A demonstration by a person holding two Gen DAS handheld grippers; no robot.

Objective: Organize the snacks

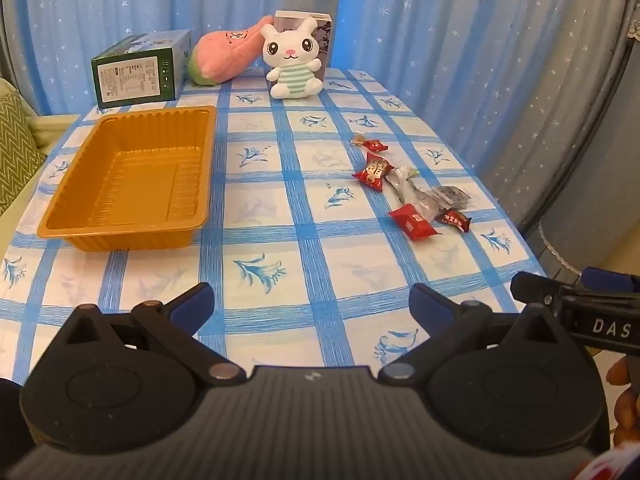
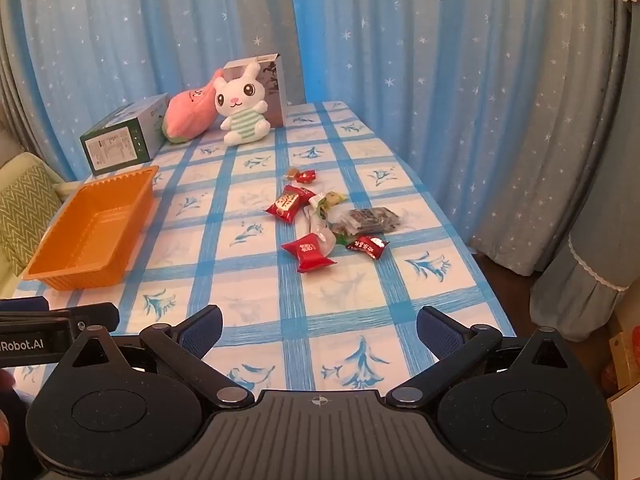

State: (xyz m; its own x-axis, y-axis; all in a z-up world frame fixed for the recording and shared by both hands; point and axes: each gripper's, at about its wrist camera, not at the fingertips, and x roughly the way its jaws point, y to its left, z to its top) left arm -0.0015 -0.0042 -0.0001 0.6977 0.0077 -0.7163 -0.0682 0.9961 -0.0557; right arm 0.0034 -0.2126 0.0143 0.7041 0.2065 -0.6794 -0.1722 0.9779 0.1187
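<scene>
An orange plastic tray (image 1: 188, 216) (image 2: 132, 236) sits with nothing in it on the left of the blue checked tablecloth. Several wrapped snacks lie scattered to its right: red packets (image 1: 414, 222) (image 2: 310, 254), a clear wrapper (image 1: 404, 184) (image 2: 320, 224) and a dark packet (image 1: 452, 196) (image 2: 370, 218). My left gripper (image 1: 312, 304) hovers open over the near table edge, well short of tray and snacks. My right gripper (image 2: 320, 330) is open too, nearer the snacks, with nothing between its fingers.
At the far end stand a green box (image 1: 138, 70) (image 2: 120, 142), a pink plush (image 1: 224, 54) (image 2: 188, 114), a white rabbit plush (image 1: 292, 60) (image 2: 240, 108) and a grey box (image 1: 320, 40) (image 2: 272, 88). Blue star curtains hang behind. The table's right edge (image 1: 500, 208) drops off close to the snacks.
</scene>
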